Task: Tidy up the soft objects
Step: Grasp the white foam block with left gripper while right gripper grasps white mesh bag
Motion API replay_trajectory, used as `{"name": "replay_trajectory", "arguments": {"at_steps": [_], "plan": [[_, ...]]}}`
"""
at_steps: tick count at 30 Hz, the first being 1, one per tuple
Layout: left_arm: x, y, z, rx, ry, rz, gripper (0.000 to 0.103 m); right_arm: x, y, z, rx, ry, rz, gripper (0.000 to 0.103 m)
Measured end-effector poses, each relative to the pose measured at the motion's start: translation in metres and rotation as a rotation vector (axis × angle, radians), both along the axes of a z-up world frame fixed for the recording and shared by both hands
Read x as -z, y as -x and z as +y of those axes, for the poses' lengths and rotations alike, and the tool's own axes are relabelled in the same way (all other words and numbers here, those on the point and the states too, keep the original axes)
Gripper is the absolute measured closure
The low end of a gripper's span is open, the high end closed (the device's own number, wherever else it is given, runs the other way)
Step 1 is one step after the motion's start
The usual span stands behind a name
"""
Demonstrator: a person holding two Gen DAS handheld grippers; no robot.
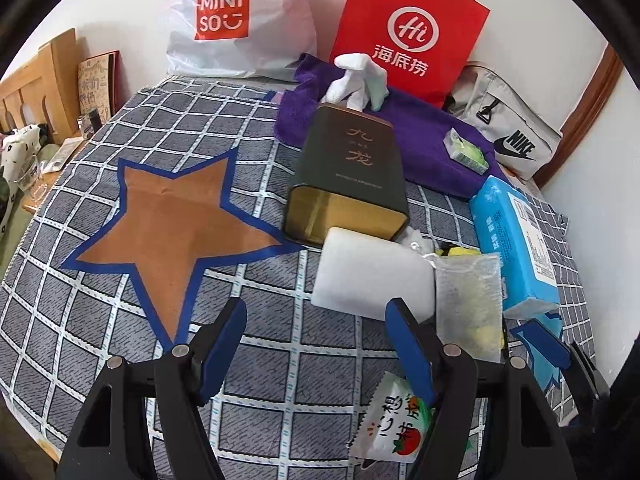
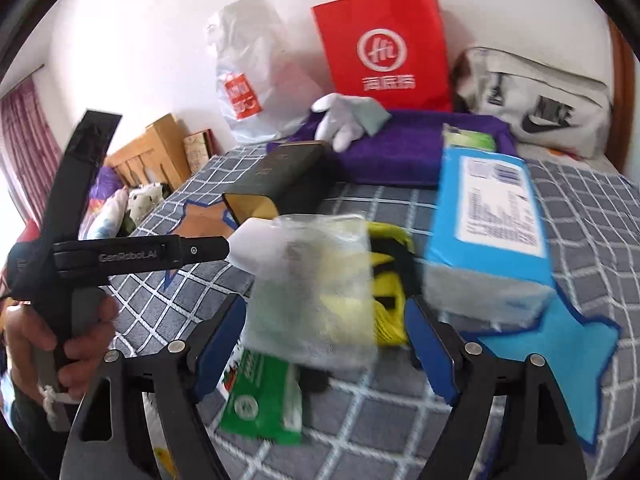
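My left gripper (image 1: 316,322) is open and empty, just in front of a white sponge block (image 1: 372,272) on the checked cloth. A sheer mesh pouch (image 1: 468,300) lies right of the sponge, and a snack packet (image 1: 390,424) lies under the left gripper's right finger. My right gripper (image 2: 324,320) is open with the mesh pouch (image 2: 312,288) between its fingers, blurred; I cannot tell if it touches. A yellow-black item (image 2: 390,280) lies behind the pouch. A blue tissue pack (image 2: 488,232) lies to the right. White gloves (image 1: 360,80) rest on a purple towel (image 1: 424,148).
A dark tin box (image 1: 348,176) lies on its side behind the sponge. A brown star patch (image 1: 172,216) marks the cloth at left, a blue one (image 2: 568,356) at right. Bags (image 1: 408,28) lean on the back wall. A green packet (image 2: 264,400) lies near my right gripper.
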State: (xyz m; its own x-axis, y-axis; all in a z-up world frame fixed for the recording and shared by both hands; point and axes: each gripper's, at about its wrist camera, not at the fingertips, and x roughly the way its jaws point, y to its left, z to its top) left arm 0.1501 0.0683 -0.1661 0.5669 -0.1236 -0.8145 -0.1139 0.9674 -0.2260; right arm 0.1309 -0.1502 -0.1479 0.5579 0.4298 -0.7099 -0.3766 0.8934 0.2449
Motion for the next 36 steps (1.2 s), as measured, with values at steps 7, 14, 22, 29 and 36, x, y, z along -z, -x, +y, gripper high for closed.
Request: {"name": "replay_trajectory", "arguments": {"at_steps": [7, 14, 22, 29, 36], "plan": [[0.008, 0.0, 0.016, -0.02, 0.018, 0.017, 0.033, 0.019, -0.023, 0.026, 0.009, 0.047, 0.047, 0.018], [0.018, -0.001, 0.021, -0.015, 0.041, 0.034, 0.033, 0.021, -0.019, 0.042, 0.0, 0.097, 0.008, 0.017], [0.02, 0.002, 0.032, -0.019, 0.066, 0.029, 0.033, 0.025, -0.014, 0.052, -0.008, 0.224, -0.041, 0.076], [0.021, 0.005, 0.037, -0.009, 0.096, 0.018, 0.033, 0.012, -0.001, 0.028, -0.04, 0.093, -0.008, 0.089], [0.019, 0.007, 0.029, 0.022, 0.106, 0.012, 0.033, 0.001, 0.013, -0.003, 0.016, 0.045, -0.01, 0.086]]}}
